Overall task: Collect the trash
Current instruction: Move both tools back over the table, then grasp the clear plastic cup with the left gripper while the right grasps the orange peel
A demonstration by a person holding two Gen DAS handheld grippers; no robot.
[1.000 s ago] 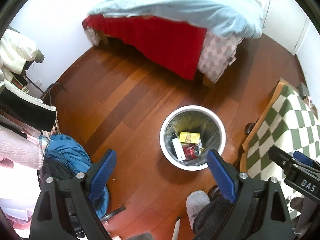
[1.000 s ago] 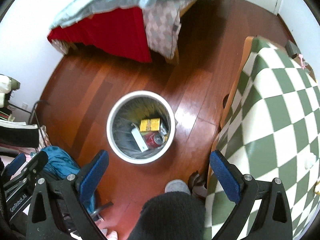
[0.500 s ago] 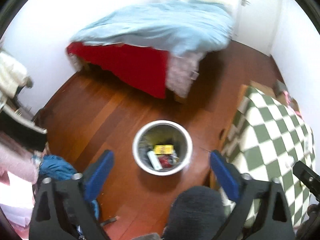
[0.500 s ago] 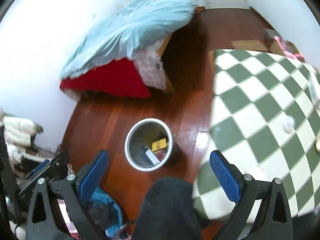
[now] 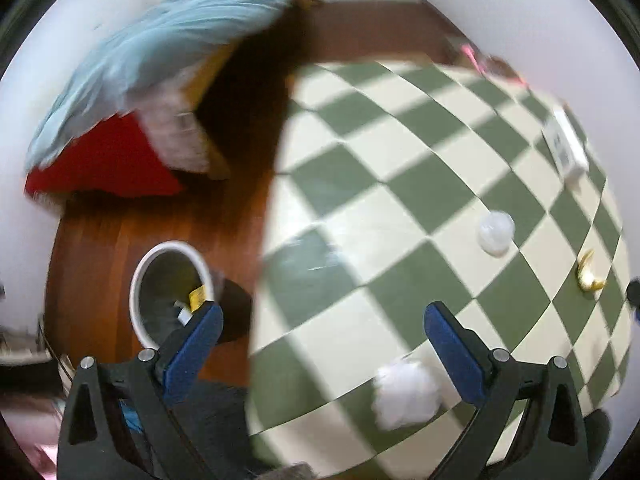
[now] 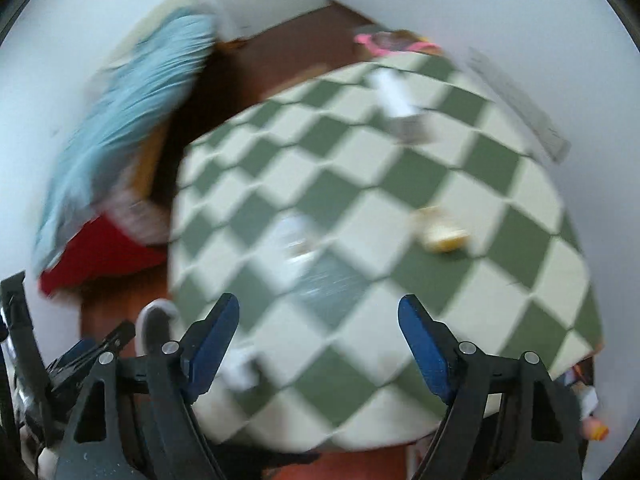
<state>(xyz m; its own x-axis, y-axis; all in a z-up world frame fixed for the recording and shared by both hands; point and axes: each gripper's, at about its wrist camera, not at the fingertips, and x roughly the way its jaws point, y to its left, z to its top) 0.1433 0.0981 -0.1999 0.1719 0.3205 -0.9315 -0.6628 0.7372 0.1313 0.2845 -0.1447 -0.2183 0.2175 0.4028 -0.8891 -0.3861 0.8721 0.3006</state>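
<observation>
Both views are motion-blurred. A white trash bin (image 5: 170, 286) with litter inside stands on the wood floor left of a table with a green-and-cream checked cloth (image 5: 400, 200). On the cloth lie a crumpled white tissue (image 5: 406, 394), a white crumpled ball (image 5: 495, 233), a golden wrapper (image 5: 588, 276) and a white box (image 5: 564, 148). My left gripper (image 5: 323, 332) is open and empty over the table's near edge. My right gripper (image 6: 319, 326) is open and empty over the cloth (image 6: 400, 184), where a yellow piece (image 6: 442, 234) and a white packet (image 6: 394, 98) lie.
A bed with a light blue duvet (image 5: 160, 52) and red skirt stands beyond the bin. White walls close in behind the table. The left gripper shows at the lower left of the right wrist view (image 6: 84, 354). Pink items (image 6: 384, 40) sit at the table's far edge.
Both grippers have swung up and right, from above the trash bin to over the checked table. Both stay open and empty.
</observation>
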